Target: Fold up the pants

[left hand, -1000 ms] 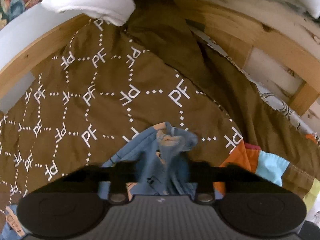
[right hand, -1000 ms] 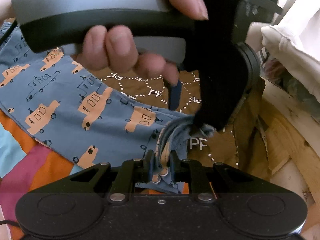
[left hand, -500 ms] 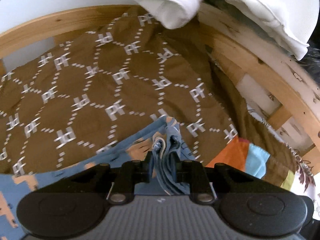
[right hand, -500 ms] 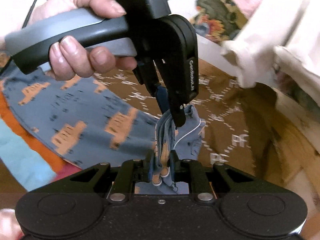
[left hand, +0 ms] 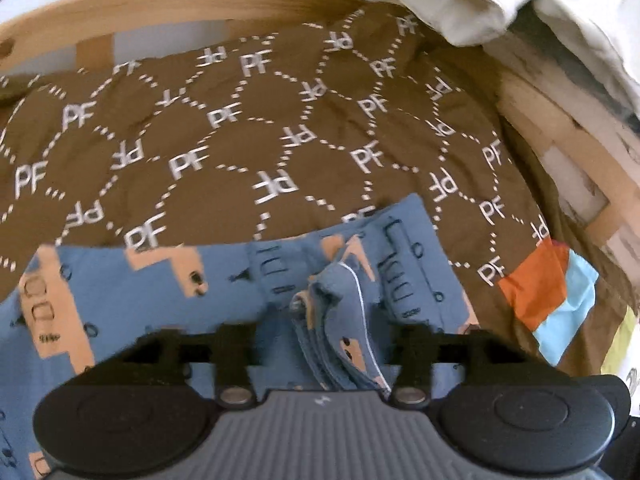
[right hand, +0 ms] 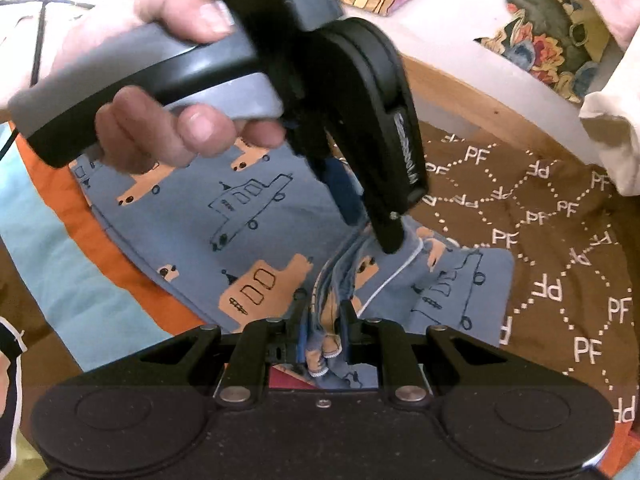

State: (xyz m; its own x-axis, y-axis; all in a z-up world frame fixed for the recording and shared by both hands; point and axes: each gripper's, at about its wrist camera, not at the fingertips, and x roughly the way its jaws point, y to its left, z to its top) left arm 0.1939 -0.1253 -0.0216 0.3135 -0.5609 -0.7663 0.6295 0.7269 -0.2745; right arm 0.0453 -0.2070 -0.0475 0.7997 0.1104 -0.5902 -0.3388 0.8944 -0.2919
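right gripper [right hand: 323, 334]: sitting closest to its own camera, jaws squeezed down tight on a bunched edge of the pants [right hand: 280, 216], several layers of blue cloth sticking up between the fingers [right hand: 347, 312]

left gripper [left hand: 324, 344]: jaws have just been opening and are now standing wide apart; a folded wad of the pants [left hand: 340, 320] is lying between them, but the pads aren't pressing on it. In the right wrist view this same gripper [right hand: 368, 228] is pointing down at the bunch just past the right one, fingertips right at the cloth

hand [right hand: 160, 92]: a person's hand is wrapping around the grey handle of the left gripper, fingers curling under it

pants: blue, printed with orange and outlined little trucks, lying spread flat on the bed, stretching out to the left in both views, with the gathered corner sitting right at the two grippers

patchwork sheet [right hand: 80, 272]: orange and light blue patches peeking out under the near side of the pants; also showing at the right in the left wrist view [left hand: 548, 300]

brown blanket [left hand: 240, 140]: covered in white "PF" letters and dotted hexagons, lying just beyond the pants, with the far edge of the pants resting on it

bed frame [left hand: 160, 12]: pale wood rail running behind the blanket

white cloth [left hand: 472, 4]: hanging over the rail at the far right

floral fabric [right hand: 532, 20]: way at the back, in the top right of the right wrist view
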